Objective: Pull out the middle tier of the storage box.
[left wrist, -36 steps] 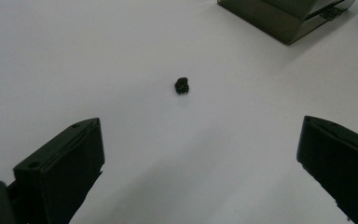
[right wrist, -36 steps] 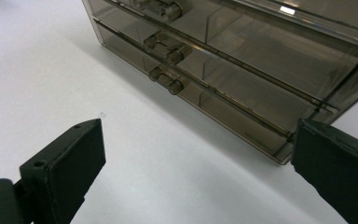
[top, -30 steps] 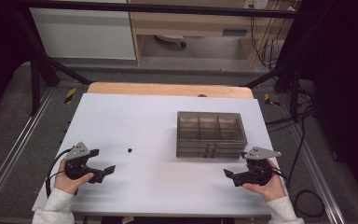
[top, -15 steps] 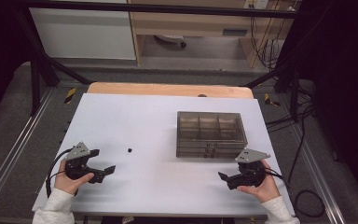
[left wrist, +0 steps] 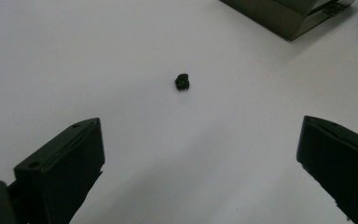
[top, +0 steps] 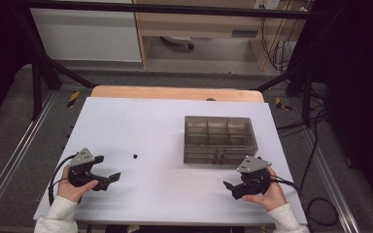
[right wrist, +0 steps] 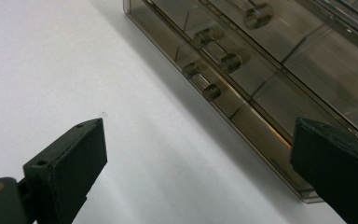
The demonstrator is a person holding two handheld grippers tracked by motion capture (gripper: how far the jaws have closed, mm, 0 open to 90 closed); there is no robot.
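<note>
Centrally on the white table [top: 165, 131], a small black object [top: 135, 156], perhaps a screw, is seen lying alone, ahead of the left gripper [top: 110, 178], whose jaws are spread and empty. A smoky compartment box [top: 218, 138] is set well apart to its right, near the right gripper [top: 230, 189], likewise held open.

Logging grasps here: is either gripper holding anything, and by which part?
Nothing is held. The left gripper and right gripper are both open with nothing between their jaws; the small black piece lies untouched on the table.
</note>
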